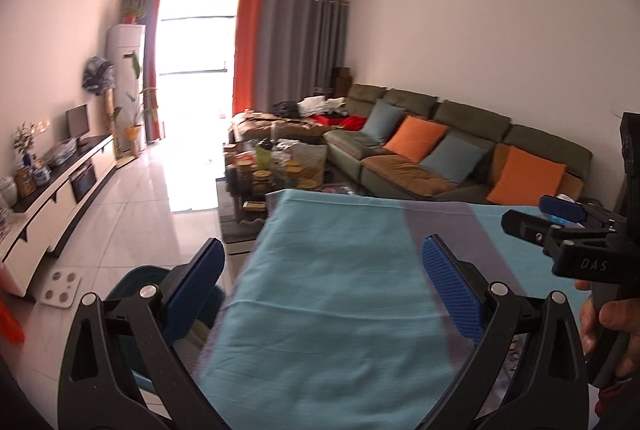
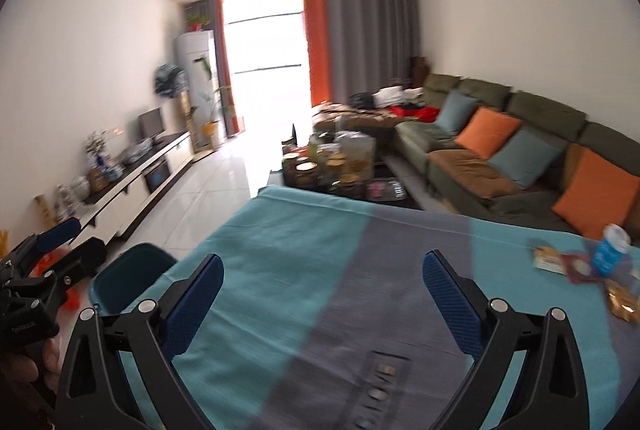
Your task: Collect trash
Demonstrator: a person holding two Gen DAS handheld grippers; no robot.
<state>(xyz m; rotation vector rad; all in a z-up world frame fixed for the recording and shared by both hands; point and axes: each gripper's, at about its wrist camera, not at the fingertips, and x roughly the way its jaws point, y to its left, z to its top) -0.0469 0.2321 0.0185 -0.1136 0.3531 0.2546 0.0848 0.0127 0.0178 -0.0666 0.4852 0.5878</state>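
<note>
Blue cup [image 2: 611, 250] upright among wrappers [image 2: 568, 264]; left tool [image 1: 322, 284], right tool [image 2: 322, 288] both spread, empty.

The tablecloth [image 2: 320, 270] is matt woven cloth in teal with a grey band, lightly creased, and the floor [image 1: 160, 198] beyond it is glossy pale tile that mirrors the window light. The left gripper [image 1: 320, 294] is matt black plastic with shiny metal pins, and its pads [image 1: 452, 290] are blue with a fine rough grid. At the table's far right lie crinkled glossy wrappers [image 2: 622, 300] and a smooth blue and white cup [image 2: 612, 250], while the bin [image 2: 128, 278] at the near left looks like smooth dark teal plastic.
</note>
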